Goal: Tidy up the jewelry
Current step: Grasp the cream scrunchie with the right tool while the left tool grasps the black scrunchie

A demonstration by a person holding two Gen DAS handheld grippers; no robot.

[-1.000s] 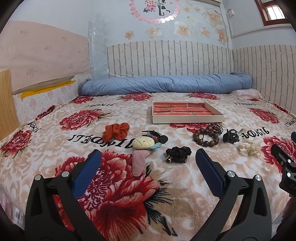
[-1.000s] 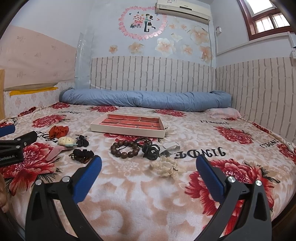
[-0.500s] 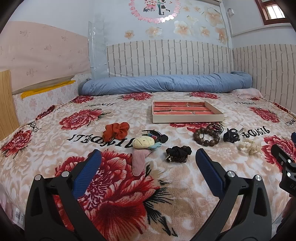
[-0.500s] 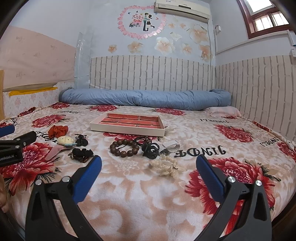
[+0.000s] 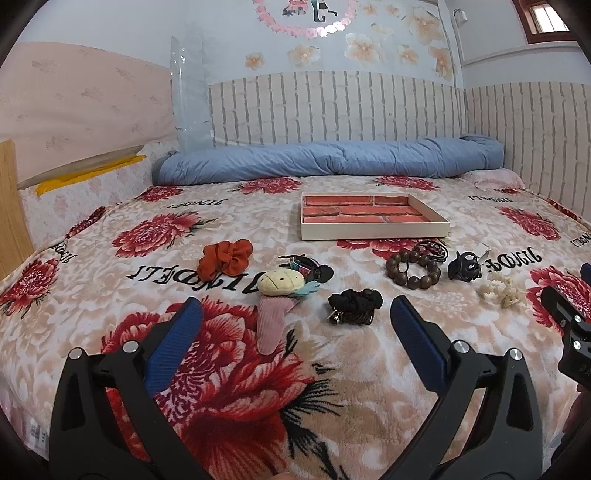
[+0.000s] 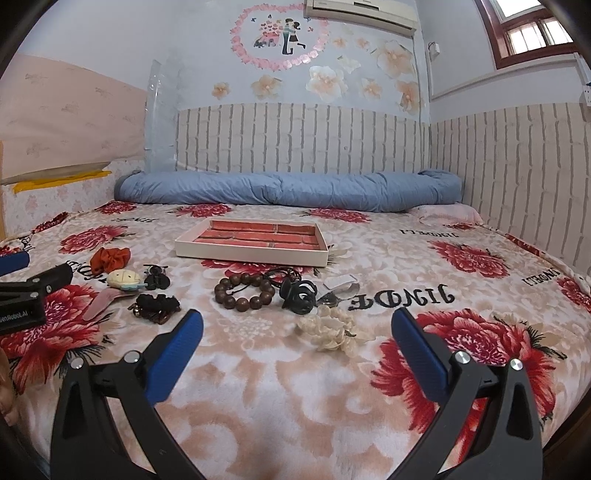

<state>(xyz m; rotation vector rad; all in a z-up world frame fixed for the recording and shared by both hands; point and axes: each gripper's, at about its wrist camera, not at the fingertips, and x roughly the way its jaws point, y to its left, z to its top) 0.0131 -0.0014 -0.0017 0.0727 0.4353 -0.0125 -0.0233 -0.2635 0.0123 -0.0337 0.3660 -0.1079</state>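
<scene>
Floral blanket [image 6: 480,236] lettered "JINDELI" (upside down), both grippers' [image 5: 295,314] [image 6: 295,325] jaws wide apart above it.

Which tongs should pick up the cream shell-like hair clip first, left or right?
Right. The cream shell-like hair clip lies just ahead of the open right tongs, nearly centred. From the left tongs it sits far off to the right side, with the black scrunchie nearer instead.

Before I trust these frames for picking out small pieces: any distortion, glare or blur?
Left wrist view: strong fisheye bending at the edges, dark corners; the wooden bead bracelet is sharp. Right wrist view: same warping, the window is blown out bright; the cream shell piece stays clear. Light is soft, shadows faint.
</scene>
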